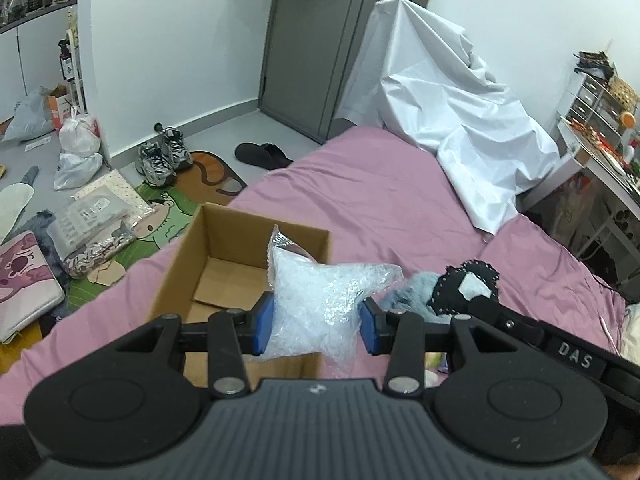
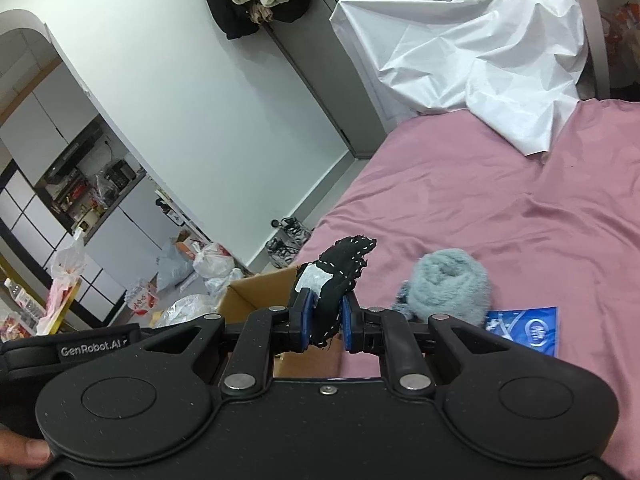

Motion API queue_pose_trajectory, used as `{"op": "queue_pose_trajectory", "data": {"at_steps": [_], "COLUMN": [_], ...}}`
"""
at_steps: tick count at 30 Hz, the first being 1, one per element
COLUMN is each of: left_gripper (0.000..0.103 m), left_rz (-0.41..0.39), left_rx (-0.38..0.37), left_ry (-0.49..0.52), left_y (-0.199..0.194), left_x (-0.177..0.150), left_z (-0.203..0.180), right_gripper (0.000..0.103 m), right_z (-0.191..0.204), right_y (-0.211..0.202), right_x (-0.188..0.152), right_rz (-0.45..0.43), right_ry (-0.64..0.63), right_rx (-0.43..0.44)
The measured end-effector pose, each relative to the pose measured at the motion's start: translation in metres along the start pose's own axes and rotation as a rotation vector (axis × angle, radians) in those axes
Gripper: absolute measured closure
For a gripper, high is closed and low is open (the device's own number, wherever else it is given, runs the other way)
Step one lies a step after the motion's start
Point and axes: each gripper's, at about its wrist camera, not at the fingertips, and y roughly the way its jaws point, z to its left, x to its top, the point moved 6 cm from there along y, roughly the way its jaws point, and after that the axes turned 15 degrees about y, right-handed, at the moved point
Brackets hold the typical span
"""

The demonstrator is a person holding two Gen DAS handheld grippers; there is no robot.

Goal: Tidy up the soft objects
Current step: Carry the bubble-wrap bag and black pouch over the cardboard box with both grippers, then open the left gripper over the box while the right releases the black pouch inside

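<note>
While the left gripper (image 1: 317, 326) clamps the bubble-wrap bag (image 1: 320, 300) over the cardboard box (image 1: 224, 256) and the right gripper (image 2: 324, 326) pinches the black fabric piece (image 2: 340, 276), either slack bundle could slip onto the bed (image 1: 360, 200).
</note>
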Motion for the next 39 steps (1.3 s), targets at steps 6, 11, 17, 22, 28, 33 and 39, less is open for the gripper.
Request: {"op": "queue_pose_trajectory", "data": {"at_steps": [6,11,17,22,28,33,39], "left_gripper": [0.061,0.061,0.061,0.06,0.06,0.057,0.047], "left_rz": [0.004,0.016,0.042,0.074,0.109,0.124,0.135], "left_rx": [0.017,0.022,0.032,0.033,0.035,0.047,0.032], "left_ry": [-0.013,-0.03,-0.05,-0.051,-0.053,-0.039,-0.041], "left_y": [0.011,0.027,0.049,0.068,0.088,0.099,0.105], "left_x": [0.005,0.008,0.012,0.015,0.015,0.016,0.018], "left_z": [0.025,0.043,0.061,0.07,0.077,0.08,0.083], "right_gripper": [0.088,0.088,0.088,0.088,0.088,0.088,0.088], "right_z": [0.011,0.017,0.025,0.031,0.036,0.036,0.04], "right_y": [0.015,0.026,0.044,0.059,0.076,0.089,0.098], "right_x": [-0.005,-0.008,-0.011,-0.013,-0.016,-0.02,-0.024], "right_rz": [0.01,0.019,0.033,0.049,0.08,0.106,0.125], "right_ry": [0.008,0.016,0.011,0.01,-0.001,-0.001,-0.011], "right_rx": [0.012,0.018,0.022,0.026,0.022,0.009,0.002]}}
